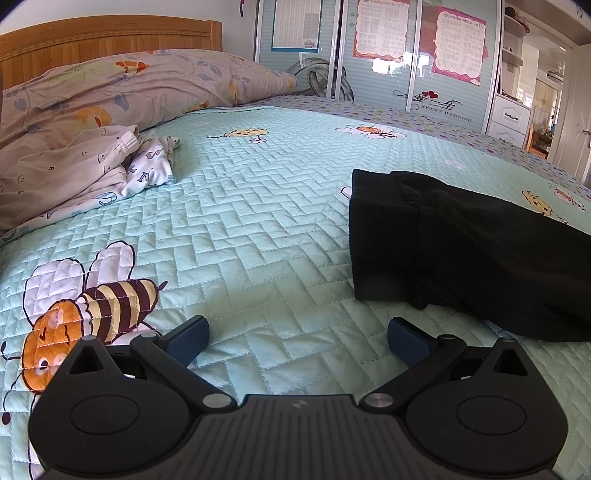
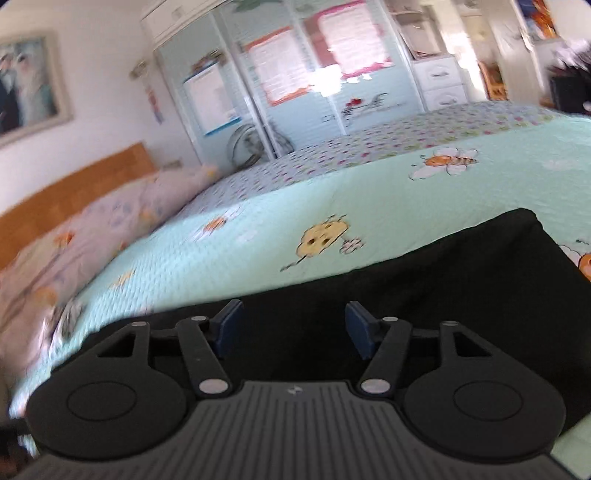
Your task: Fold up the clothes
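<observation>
Lying folded on quilt (image 1: 258, 221): black garment (image 1: 461, 251), thick, layered edge.

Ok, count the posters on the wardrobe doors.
3: a blue-bordered poster on the left door, an orange-bordered poster on the middle door, a pink-bordered poster on the right door.

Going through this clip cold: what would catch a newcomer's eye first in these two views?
Probably the folded black garment, dark against the mint quilted bedspread, to the right of the open left gripper. Next, the big embroidered bee at lower left, and the rumpled pale clothes by the pillow.
</observation>
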{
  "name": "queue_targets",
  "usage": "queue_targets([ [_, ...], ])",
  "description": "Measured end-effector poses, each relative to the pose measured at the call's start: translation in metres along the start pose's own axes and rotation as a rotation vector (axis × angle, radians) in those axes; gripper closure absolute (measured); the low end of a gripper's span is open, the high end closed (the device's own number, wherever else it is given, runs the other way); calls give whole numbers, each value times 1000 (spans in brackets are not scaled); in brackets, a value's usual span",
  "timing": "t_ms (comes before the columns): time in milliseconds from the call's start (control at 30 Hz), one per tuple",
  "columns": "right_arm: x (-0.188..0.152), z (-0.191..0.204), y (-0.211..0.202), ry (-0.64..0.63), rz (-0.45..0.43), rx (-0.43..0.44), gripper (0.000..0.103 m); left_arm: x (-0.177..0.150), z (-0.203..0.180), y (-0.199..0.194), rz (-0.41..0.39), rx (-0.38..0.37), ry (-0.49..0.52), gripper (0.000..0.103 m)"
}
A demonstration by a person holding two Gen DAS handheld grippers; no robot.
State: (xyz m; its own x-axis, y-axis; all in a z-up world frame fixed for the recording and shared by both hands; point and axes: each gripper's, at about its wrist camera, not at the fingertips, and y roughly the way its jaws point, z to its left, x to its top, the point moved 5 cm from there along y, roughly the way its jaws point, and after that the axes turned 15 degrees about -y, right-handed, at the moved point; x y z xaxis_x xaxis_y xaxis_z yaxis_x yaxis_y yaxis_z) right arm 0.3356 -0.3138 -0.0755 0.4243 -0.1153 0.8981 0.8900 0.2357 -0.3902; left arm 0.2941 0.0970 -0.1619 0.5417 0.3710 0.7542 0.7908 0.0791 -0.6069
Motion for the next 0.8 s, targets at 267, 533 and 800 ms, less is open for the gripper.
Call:
queue_targets([
  [267, -9, 4, 0, 174, -63, 92, 27, 0, 0, -1, 1, 2, 2, 0],
  [533, -12, -31, 51, 548, -58, 147, 19, 0, -1, 0, 0, 2, 3, 0],
  [800, 6, -134, 20, 685, -161, -69, 23, 0, 0, 0, 0, 3, 4, 0],
])
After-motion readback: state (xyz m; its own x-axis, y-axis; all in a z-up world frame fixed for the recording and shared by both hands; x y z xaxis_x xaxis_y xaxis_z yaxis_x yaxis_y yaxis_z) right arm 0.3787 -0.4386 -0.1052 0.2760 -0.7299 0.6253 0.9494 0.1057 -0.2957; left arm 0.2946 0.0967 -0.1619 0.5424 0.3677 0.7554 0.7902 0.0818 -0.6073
